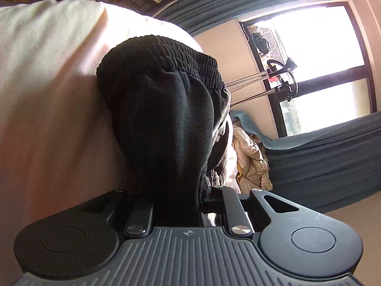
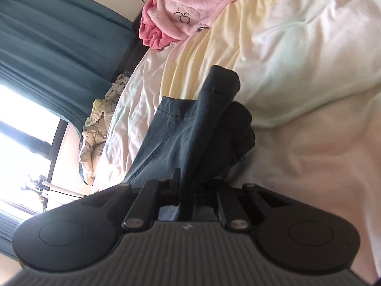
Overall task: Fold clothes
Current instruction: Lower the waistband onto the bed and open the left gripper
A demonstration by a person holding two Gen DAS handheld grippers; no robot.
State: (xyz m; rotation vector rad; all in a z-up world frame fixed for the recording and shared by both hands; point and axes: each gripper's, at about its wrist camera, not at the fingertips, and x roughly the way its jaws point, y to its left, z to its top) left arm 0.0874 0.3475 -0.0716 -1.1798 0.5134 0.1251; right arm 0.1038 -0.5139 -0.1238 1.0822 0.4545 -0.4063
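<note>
A black pair of trousers [image 1: 164,119] with a ribbed elastic waistband fills the middle of the left wrist view, bunched over my left gripper [image 1: 177,205], which is shut on the cloth; its fingertips are hidden under the fabric. In the right wrist view the same dark garment [image 2: 190,138] shows a seam and a hem end. My right gripper [image 2: 188,190] is shut on it, fingertips hidden by the cloth. Both hold the garment just above a bed with a cream and white duvet [image 2: 297,54].
A pink fleece garment [image 2: 181,7] lies at the far side of the bed. A beige quilted jacket [image 1: 250,157] is heaped beside the bed, also in the right wrist view [image 2: 95,128]. Teal curtains [image 2: 47,47] frame a bright window [image 1: 321,54].
</note>
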